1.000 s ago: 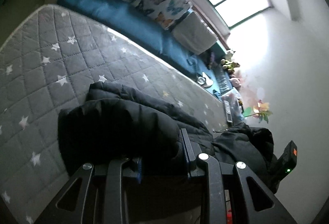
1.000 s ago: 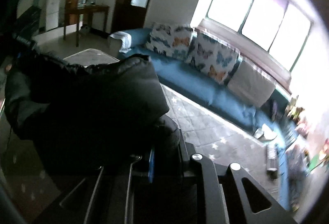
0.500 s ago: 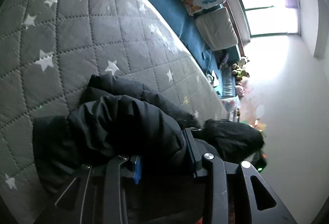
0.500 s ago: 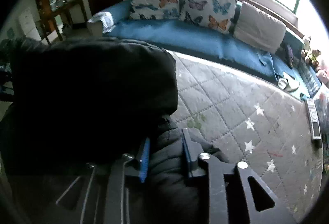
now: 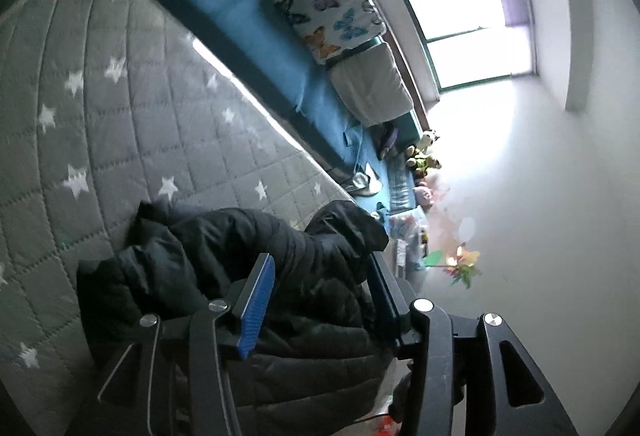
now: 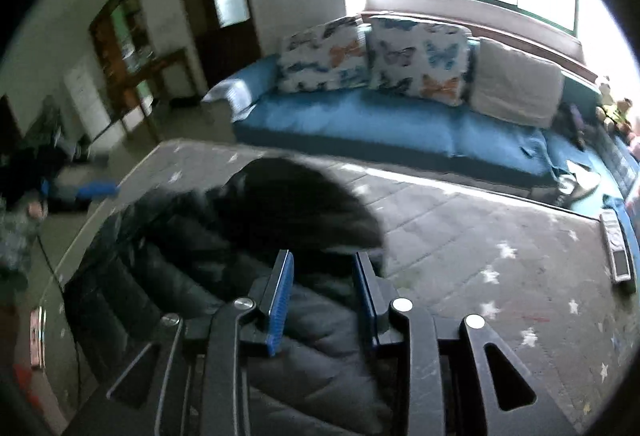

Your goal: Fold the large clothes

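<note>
Left wrist view: the black puffer jacket (image 5: 248,276) lies bunched on the grey star-quilted mattress (image 5: 120,123), one puffy layer doubled over another – a fold looks laid, though the bundle is lumpy and not squared. The left gripper (image 5: 320,276) is opening its jaws; jacket fabric sits between the blue pads (image 5: 256,300) but they stand clear of it, so nothing is gripped. In the right wrist view the same jacket (image 6: 224,256) fills the near edge of the mattress (image 6: 500,236), and the right gripper (image 6: 322,280) has its jaws part open with quilted fabric between them, not visibly pinched. My reading – a release after a fold; smoothing and a further fold seem left. Beyond runs a blue sofa (image 6: 380,123) with butterfly cushions (image 6: 416,55).
</note>
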Demonstrator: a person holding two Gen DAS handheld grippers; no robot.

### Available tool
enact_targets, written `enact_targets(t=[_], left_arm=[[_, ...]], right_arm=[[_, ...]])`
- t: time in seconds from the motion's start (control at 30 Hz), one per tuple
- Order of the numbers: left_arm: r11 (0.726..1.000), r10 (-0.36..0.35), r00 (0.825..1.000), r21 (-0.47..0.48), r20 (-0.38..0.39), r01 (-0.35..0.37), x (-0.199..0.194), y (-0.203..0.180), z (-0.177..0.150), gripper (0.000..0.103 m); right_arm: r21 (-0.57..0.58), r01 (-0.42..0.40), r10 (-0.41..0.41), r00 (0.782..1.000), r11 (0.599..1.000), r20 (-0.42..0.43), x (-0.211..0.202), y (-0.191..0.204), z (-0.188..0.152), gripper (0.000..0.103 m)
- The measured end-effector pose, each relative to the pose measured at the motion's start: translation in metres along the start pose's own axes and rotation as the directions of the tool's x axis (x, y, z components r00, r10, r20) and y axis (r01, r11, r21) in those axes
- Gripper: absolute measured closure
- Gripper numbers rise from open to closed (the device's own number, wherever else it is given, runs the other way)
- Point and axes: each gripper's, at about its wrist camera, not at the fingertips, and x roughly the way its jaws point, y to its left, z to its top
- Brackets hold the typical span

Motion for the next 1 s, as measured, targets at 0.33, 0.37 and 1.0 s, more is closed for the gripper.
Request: enact_targets(t=[0.33,0.37,1.0], left_arm=[[0.980,0.040,0.987,0.200,-0.154,-0.008,0.079,-0.055,-0.037,0.050],[0.979,0.050,0.985,0.202,-0.165,-0.016,0.089,-0.057,-0.039,0.050],[1.000,0.024,0.982,0.012,-0.185,-0.022,0.114,0.025,0.009,0.057]], right_arm=[[0.106,-0.036,0.060,0.969,0.994,-0.238,0.100,-0.008,-0.013,0.069],[0.116,-0.045,0.072,0.969,0.992,-0.236,0.098,-0.011,-0.011,0.069],[0.211,-0.016,0.051,0.986,0.977,-0.160,0.054,-0.077,-0.035,0.071]])
